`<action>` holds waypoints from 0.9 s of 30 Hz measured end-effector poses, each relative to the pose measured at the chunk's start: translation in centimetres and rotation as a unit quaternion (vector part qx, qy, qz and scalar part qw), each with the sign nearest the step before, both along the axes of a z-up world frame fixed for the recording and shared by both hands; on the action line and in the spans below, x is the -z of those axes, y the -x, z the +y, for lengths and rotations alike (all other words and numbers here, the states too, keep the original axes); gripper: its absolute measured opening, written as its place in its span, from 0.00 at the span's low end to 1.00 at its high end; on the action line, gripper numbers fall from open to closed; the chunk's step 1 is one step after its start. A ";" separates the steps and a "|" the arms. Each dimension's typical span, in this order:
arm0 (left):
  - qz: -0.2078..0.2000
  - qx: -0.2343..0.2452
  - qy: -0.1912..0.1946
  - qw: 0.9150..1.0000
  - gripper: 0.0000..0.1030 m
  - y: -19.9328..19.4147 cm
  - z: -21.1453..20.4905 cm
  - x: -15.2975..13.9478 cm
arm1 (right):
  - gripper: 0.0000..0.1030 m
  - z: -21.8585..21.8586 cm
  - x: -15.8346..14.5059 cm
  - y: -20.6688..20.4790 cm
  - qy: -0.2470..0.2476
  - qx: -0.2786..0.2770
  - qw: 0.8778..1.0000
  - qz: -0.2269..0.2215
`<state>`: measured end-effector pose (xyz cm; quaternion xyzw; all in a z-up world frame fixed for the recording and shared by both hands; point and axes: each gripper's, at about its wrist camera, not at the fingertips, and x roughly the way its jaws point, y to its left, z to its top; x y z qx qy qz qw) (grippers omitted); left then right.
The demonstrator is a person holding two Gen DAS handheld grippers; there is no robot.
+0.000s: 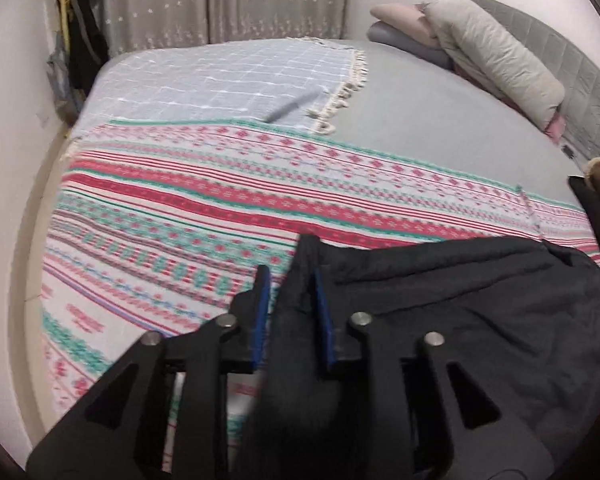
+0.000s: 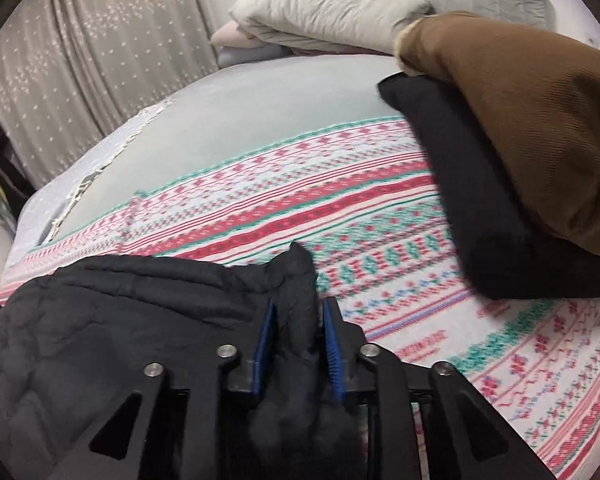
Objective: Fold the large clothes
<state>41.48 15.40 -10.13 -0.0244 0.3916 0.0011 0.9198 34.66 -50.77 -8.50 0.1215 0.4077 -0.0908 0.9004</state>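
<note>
A black quilted jacket point(image 1: 460, 320) lies on the patterned red, green and white bedspread point(image 1: 220, 208) at the near edge of the bed. One raised fold of it stands between the blue pads of my left gripper point(image 1: 290, 280); bedspread shows in a gap beside the left pad, so the jaws stand apart. In the right wrist view the same jacket point(image 2: 120, 320) spreads to the left, and another puffy fold sits between the parted pads of my right gripper point(image 2: 300, 304) over the bedspread point(image 2: 300, 200).
A folded brown garment point(image 2: 520, 120) rests on a folded black one point(image 2: 460, 200) at the bed's right side. Pillows point(image 1: 492, 52) lean on the grey headboard point(image 1: 580, 100). A grey checked blanket point(image 1: 220, 76) with a fringe covers the far corner. Curtains point(image 1: 220, 0) hang behind.
</note>
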 end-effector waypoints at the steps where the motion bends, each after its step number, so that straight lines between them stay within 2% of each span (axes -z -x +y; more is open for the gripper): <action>1: 0.001 -0.007 -0.014 1.000 0.34 0.0 0.3 -0.3 | 0.33 -0.2 -0.1 0.2 0.004 0.003 1.000 0.001; 4: -0.005 -0.032 -0.051 0.998 0.35 0.8 1.0 -1.6 | 0.37 -0.6 -0.9 1.2 0.034 0.011 0.999 0.007; 7: -0.017 -0.024 -0.024 0.999 0.38 2.5 1.3 -3.7 | 0.37 -0.3 -2.2 2.3 0.068 0.014 0.998 0.003; 8: -0.022 -0.016 -0.014 1.000 0.46 3.1 1.1 -4.3 | 0.37 0.2 -2.9 2.7 0.078 0.012 0.997 -0.002; 9: -0.030 0.000 0.000 1.000 0.56 4.1 0.4 -5.0 | 0.37 0.8 -3.6 3.1 0.082 0.007 0.997 -0.009; 10: -0.034 0.014 0.006 0.999 0.58 4.7 -0.2 -5.3 | 0.38 1.4 -4.1 3.4 0.083 0.000 0.996 -0.015; 15: -0.038 0.110 0.034 0.993 0.65 7.8 -6.0 -5.3 | 0.54 7.6 -6.2 5.3 0.069 -0.065 0.994 -0.062; 17: -0.033 0.136 0.041 0.989 0.65 8.3 -7.7 -4.3 | 0.56 10.6 -5.7 5.7 0.043 -0.116 0.990 -0.068; 19: -0.020 0.151 0.032 0.988 0.65 8.4 -8.8 -2.6 | 0.56 12.4 -4.3 5.8 0.026 -0.145 0.987 -0.057; 22: -0.017 0.137 -0.016 0.990 0.65 8.0 -7.7 -0.5 | 0.56 11.7 -2.2 5.7 0.026 -0.135 0.990 -0.036; 23: -0.018 0.126 -0.020 0.992 0.65 7.9 -6.9 -0.3 | 0.56 10.4 -1.7 5.9 0.025 -0.121 0.992 -0.036; 25: -0.014 0.081 -0.015 0.996 0.65 7.5 -3.8 -0.5 | 0.56 8.0 -1.2 6.5 0.019 -0.091 0.995 -0.034; 27: -0.003 0.023 -0.027 0.999 0.65 7.4 -1.1 -0.9 | 0.56 5.7 -1.3 7.2 0.022 -0.052 0.998 -0.023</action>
